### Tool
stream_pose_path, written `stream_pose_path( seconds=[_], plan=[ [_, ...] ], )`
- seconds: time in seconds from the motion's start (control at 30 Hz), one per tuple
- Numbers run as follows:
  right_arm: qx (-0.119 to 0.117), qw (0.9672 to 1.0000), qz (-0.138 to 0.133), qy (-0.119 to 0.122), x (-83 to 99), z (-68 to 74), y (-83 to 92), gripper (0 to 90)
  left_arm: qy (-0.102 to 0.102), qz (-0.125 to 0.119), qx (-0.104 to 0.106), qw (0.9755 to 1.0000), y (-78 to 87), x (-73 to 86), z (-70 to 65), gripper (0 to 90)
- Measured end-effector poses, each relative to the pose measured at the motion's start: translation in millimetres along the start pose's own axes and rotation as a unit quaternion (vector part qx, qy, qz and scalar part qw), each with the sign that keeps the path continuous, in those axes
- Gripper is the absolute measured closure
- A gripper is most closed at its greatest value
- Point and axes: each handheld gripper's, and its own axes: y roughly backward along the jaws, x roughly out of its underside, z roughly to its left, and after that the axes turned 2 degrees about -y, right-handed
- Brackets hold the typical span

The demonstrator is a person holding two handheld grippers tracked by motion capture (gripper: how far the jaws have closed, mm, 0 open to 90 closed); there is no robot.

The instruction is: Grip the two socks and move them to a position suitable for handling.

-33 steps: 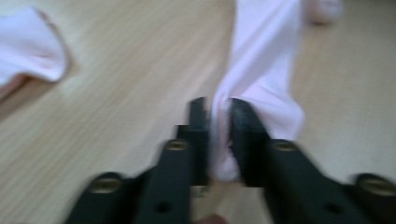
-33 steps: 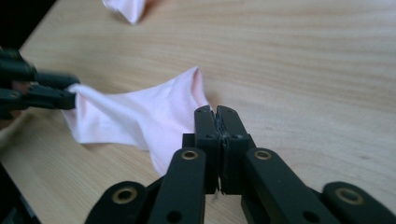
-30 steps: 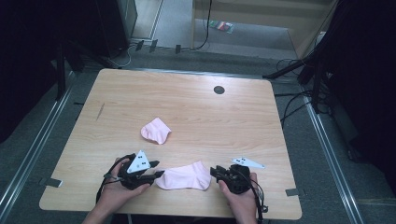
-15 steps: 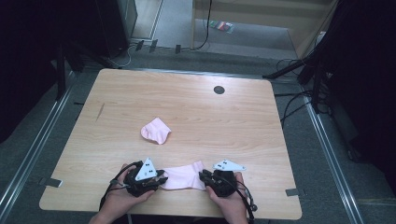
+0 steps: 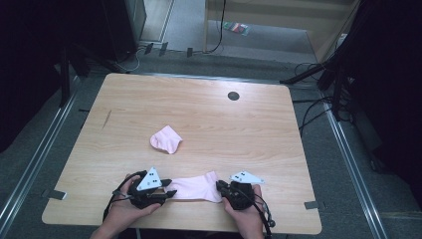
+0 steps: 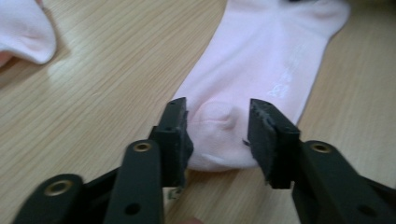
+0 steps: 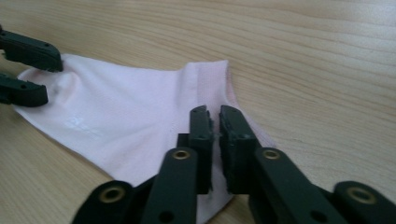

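A flat pink sock (image 5: 195,187) lies stretched out near the front edge of the desk (image 5: 259,134), between the two grippers. A faint pale print runs along the sock's side in the left gripper view (image 6: 280,77), but its letters are too blurred to read.

The left gripper (image 5: 166,191), held in the person's left hand (image 5: 127,209), is at the toe end of the flat sock. In the left gripper view its fingers (image 6: 175,135) are spread, with the rounded toe lying between them; they have just been opening, and the pads stand at the cloth's edges without clearly pressing it.

The right gripper (image 5: 221,188), in the right hand (image 5: 244,211), is at the cuff end of the same sock. In the right gripper view its fingers (image 7: 201,135) are nearly pressed together with only a thin slit left, pinching a fold of the sock's fabric near the cuff.

A second pink sock (image 5: 165,139), crumpled and folded over, lies farther up the desk from the flat sock, well apart from it and slightly to its left.

The desk is light wood-grain laminate with rounded corners and a dark round cable hole (image 5: 233,95) far beyond the flat sock. Around the desk is grey carpet, with metal rails along both sides and black cables (image 5: 308,109) trailing to the right. A small coloured packet (image 5: 238,27) lies on the floor beyond the desk; nothing on it can be read.
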Motion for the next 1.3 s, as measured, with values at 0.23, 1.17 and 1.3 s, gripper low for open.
stream_pose_path(
  seconds=[0.23,1.17,1.3],
  plan=[
    [-0.014,0.9993,-0.033,0.012,-9.2,1.7,11.4,68.1,0.057,-0.087,-0.042,0.9937,16.0,-4.1,15.8,38.5],
    [0.022,0.9977,-0.061,-0.021,-19.0,-24.0,26.9,22.0,0.186,-0.054,-0.234,0.9529,-31.2,-29.8,107.0,44.3],
    [0.023,0.9978,-0.060,-0.020,-18.7,-24.3,27.3,22.4,0.195,-0.030,-0.236,0.9517,-35.2,-31.6,108.5,49.7]
  ],
)
